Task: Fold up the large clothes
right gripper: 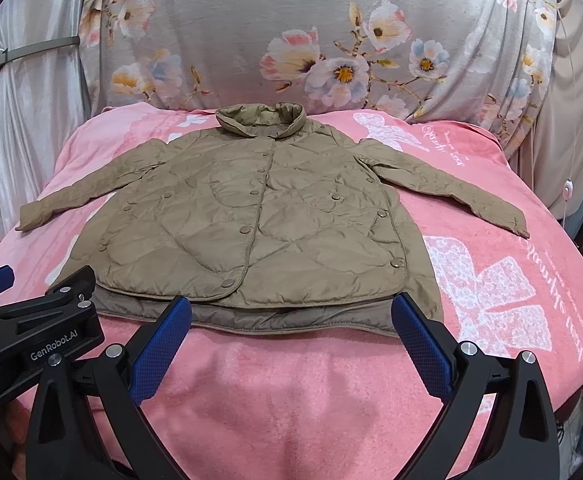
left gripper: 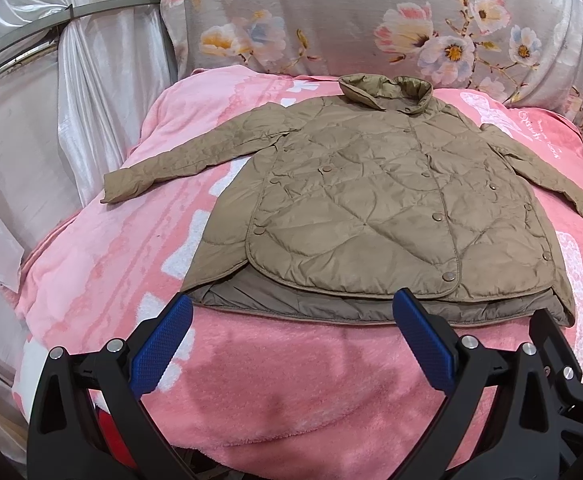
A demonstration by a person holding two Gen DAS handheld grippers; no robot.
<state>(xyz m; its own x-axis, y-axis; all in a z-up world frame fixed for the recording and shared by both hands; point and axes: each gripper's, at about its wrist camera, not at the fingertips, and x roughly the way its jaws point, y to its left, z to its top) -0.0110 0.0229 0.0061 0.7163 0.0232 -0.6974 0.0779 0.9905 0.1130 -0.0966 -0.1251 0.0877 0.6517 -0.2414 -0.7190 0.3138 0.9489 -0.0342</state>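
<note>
You are holding both grippers above the near edge of the pink blanket (right gripper: pixel 491 280), and both are standing wide apart with nothing between their blue pads. Your left gripper (left gripper: pixel 293 300) is hovering just short of the jacket's hem, toward its left half, while your right gripper (right gripper: pixel 291 304) is hanging beside it, toward the hem's right half; neither is touching the cloth. The tan quilted jacket (right gripper: pixel 251 220) is lying flat on the blanket, front up and snapped shut, collar (right gripper: pixel 261 118) pointing away from you toward the flowered sheet (right gripper: pixel 331 20). Both sleeves are spreading outward, the left sleeve (left gripper: pixel 179 156) reaching toward the white curtain (left gripper: pixel 91 100). The darker lining (left gripper: pixel 331 304) is showing below the front panel.
</note>
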